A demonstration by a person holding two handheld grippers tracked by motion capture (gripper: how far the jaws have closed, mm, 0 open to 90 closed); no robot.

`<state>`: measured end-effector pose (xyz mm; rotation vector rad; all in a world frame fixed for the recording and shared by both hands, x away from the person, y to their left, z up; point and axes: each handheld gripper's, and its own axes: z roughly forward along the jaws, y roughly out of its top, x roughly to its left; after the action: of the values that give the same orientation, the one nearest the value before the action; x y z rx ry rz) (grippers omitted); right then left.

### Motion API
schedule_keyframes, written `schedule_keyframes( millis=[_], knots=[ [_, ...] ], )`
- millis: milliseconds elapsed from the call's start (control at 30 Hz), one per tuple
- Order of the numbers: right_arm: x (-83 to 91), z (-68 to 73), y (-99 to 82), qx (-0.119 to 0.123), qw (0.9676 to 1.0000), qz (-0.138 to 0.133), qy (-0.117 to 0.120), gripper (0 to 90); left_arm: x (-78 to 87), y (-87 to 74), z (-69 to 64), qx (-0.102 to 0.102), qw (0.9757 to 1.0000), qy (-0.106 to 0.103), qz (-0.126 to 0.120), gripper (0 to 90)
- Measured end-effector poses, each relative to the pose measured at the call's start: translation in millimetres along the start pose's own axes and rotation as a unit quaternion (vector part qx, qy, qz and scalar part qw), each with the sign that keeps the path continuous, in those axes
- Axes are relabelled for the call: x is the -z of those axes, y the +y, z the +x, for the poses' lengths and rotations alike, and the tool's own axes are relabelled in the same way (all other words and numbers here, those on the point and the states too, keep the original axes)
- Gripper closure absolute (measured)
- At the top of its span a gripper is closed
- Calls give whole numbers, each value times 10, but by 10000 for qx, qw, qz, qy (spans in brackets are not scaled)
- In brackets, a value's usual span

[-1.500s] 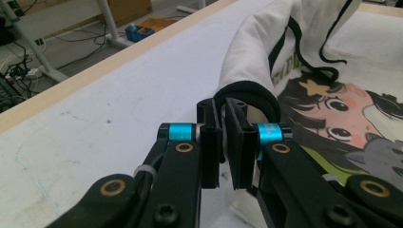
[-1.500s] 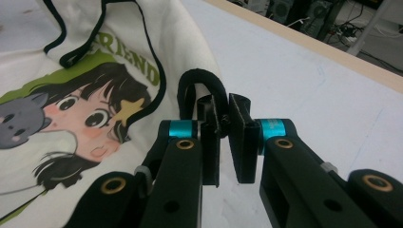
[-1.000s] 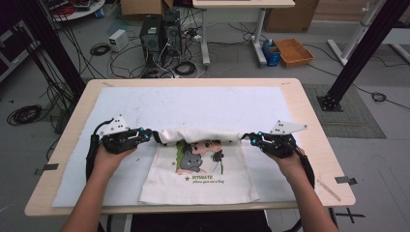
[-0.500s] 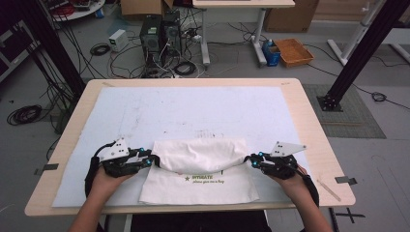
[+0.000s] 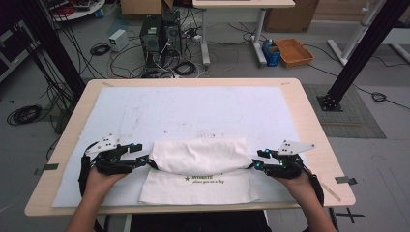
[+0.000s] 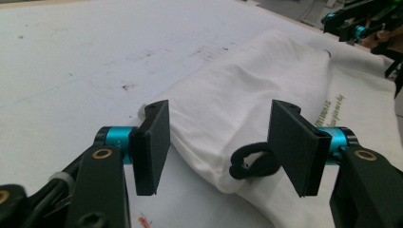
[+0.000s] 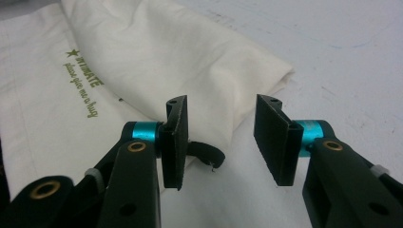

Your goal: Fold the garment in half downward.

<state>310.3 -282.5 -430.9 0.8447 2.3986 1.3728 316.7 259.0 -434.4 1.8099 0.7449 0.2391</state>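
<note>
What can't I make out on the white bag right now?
- High view: the white bag has its upper half folded over, covering whatever lies beneath the fold.
- High view: the green lettering is too small to read.
- Right gripper view: the black strap runs behind the near jaw.

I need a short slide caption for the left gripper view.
Open hand-held gripper released beside the folded white cloth bag, its black cord between the jaws.

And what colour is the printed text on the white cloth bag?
Olive green print on the white cloth bag, clearest in the right gripper view.
</note>
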Motion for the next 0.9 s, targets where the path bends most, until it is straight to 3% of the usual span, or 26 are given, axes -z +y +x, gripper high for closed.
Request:
schedule_keyframes(
  millis=[100, 200, 300, 367, 433, 633, 767, 900],
  knots=[
    [-44, -18, -15, -41, 10000, 85, 33, 568, -76, -10, -49, -40, 9997, -57, 234, 429],
    [-110, -15, -39, -42, 9996, 252, 73, 570, -130, -84, -118, -206, 9976, -40, 653, 457],
    [-177, -10, -66, 13, 9989, 467, 102, 583, -121, -153, -160, -314, 9957, 14, 871, 492],
    [-199, -10, -74, 48, 9985, 544, 92, 610, -95, -156, -178, -378, 9960, 45, 814, 520],
    [-199, -12, -74, 33, 9985, 537, 112, 627, -87, -154, -196, -451, 9947, 94, 920, 537],
    [-207, -20, -102, -15, 9978, 628, 201, 639, -52, -202, -252, -476, 9936, 87, 1018, 544],
    [-223, 4, -94, 94, 9971, 716, 249, 758, -66, -206, -289, -685, 9908, 40, 1163, 663],
    [-213, 40, -90, 271, 9968, 709, 257, 848, -55, -210, -287, -746, 9905, -26, 1158, 807]
  ],
)
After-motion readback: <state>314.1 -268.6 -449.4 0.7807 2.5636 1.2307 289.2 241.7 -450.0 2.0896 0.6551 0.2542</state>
